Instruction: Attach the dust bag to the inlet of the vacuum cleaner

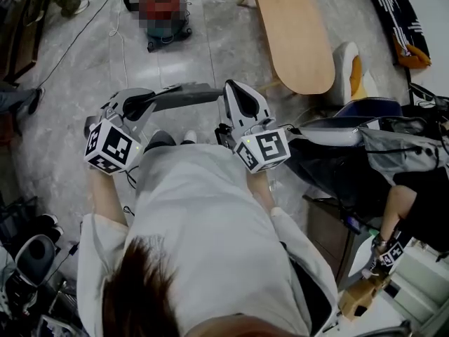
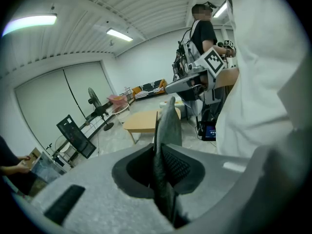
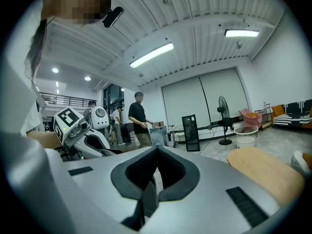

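We have the dust bag [image 1: 188, 95] pinched by one edge in the left gripper [image 1: 156, 102], whose jaws are nearly pressed together on the grey fabric. The bag sticks out sideways in front of us, well apart from the vacuum cleaner [image 1: 168, 35], which sits on the floor ahead. The right gripper [image 1: 231, 88] is pressed together on nothing, just beside the bag's free end.

Our worry is that single thin grip. The bag looks thin and flexible, so on the way to the vacuum cleaner it may sag, twist or slide out. With no second hold, its opening could meet the inlet crooked and seat only partly. We cannot see the inlet from here, so we may misjudge the approach. A cord [image 1: 91, 21] on the floor beside the vacuum cleaner could snag our feet.
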`<state>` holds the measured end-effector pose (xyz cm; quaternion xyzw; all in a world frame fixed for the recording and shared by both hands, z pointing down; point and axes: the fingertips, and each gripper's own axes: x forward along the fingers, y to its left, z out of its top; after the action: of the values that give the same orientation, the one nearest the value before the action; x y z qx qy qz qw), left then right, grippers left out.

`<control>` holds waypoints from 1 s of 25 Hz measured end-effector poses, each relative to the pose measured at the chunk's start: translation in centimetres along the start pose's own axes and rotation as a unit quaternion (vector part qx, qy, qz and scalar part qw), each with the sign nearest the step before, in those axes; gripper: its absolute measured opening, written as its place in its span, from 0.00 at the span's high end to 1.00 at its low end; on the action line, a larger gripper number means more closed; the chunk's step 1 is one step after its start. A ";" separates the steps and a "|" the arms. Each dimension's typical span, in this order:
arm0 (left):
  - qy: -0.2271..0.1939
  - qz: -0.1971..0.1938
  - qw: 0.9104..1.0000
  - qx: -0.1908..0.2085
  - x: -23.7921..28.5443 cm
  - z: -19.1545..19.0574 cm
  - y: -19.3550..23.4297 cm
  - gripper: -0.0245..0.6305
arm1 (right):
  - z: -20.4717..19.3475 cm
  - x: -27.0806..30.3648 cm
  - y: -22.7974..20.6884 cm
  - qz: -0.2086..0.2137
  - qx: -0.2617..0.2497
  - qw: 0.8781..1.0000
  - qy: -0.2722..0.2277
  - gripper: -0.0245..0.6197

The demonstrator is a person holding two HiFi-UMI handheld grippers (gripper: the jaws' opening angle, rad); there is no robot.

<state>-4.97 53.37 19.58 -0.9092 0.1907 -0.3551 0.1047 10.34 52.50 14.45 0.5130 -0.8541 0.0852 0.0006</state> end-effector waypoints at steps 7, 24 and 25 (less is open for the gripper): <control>-0.003 -0.010 1.000 -0.004 1.8 -0.3 1.3 0.90 | 0.2 1.6 -0.8 0.011 -0.006 1.000 -0.009 0.96; -0.004 -0.047 0.999 -0.002 7.1 -2.3 8.1 0.90 | -0.3 8.0 -4.8 -0.022 0.007 1.000 0.010 0.96; -0.003 -0.049 0.999 -0.003 7.3 -2.3 8.8 0.90 | 0.1 8.6 -5.1 -0.025 0.005 1.000 0.012 0.96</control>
<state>-3.98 42.17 22.80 -0.9190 0.1467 -0.3560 0.0846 10.78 42.58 15.83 0.5328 -0.8407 0.0959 0.0099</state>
